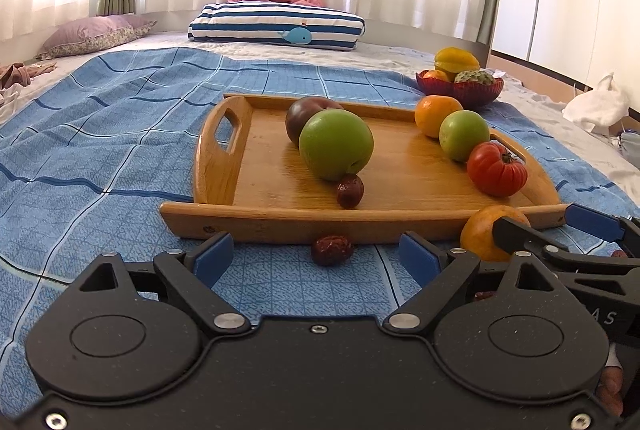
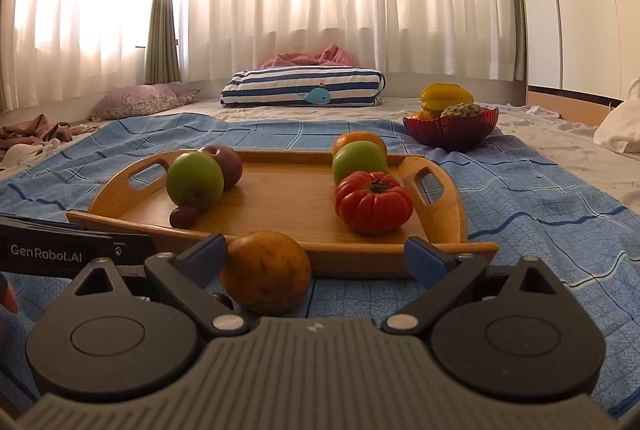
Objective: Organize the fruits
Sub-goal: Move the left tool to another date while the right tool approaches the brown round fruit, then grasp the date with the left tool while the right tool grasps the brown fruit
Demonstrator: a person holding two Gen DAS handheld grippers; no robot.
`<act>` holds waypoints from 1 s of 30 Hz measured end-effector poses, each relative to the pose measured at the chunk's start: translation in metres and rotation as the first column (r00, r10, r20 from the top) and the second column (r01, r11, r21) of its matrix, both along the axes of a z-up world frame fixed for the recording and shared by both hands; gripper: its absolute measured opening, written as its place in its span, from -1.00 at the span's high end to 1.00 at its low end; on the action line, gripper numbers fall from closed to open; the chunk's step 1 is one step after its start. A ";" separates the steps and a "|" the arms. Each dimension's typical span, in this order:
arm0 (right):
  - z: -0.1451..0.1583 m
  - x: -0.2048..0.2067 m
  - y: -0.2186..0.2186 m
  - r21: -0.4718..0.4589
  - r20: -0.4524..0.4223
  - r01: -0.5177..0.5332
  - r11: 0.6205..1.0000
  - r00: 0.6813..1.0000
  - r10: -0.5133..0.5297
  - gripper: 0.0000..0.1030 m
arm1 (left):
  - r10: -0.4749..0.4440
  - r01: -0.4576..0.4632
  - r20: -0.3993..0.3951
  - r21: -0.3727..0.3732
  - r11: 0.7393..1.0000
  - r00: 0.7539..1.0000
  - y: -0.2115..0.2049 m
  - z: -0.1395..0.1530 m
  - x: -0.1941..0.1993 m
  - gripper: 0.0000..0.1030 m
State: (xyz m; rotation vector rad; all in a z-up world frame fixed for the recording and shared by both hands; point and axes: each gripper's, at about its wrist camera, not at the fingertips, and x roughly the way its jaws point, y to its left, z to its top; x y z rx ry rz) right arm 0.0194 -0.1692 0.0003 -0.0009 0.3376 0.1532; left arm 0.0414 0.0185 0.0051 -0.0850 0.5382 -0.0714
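Wooden tray [image 1: 224,150]: green apples [image 1: 336,144] 2, dark apple 1, orange 1, tomato [image 1: 496,168] 1, date 1. Before tray: orange [image 2: 266,272] 1 and date [image 1: 332,250] 1. Left gripper [image 1: 316,262], right gripper [image 2: 316,262]: fingers released, grasping nothing.

bed [image 1: 280,50] | on it: blue sheet [image 1: 120,134], wooden tray [image 1: 280,218], red bowl [image 1: 460,90], striped pillow [image 1: 276,26]

The dark plum [image 1: 306,114] sat half hidden behind the green apple [image 1: 336,144]. The right claw [image 1: 558,228] covered part of the loose orange [image 1: 486,234]. In the bowl [image 2: 450,130], the fruits' lower halves were out of sight
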 end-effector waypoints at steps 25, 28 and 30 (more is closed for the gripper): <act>-0.008 0.001 0.008 0.039 -0.040 -0.092 0.995 0.995 0.093 -0.38 | -0.046 0.047 -0.042 0.017 0.999 0.998 -0.015 0.000 0.011 0.00; -0.009 0.001 0.008 0.040 -0.042 -0.092 0.995 0.995 0.094 -0.37 | -0.044 0.045 -0.049 0.025 0.999 0.998 -0.017 -0.001 0.013 0.01; -0.009 0.001 0.008 0.045 -0.045 -0.092 0.995 0.995 0.094 -0.37 | -0.042 0.043 -0.056 0.025 0.999 0.998 -0.017 -0.003 0.014 0.01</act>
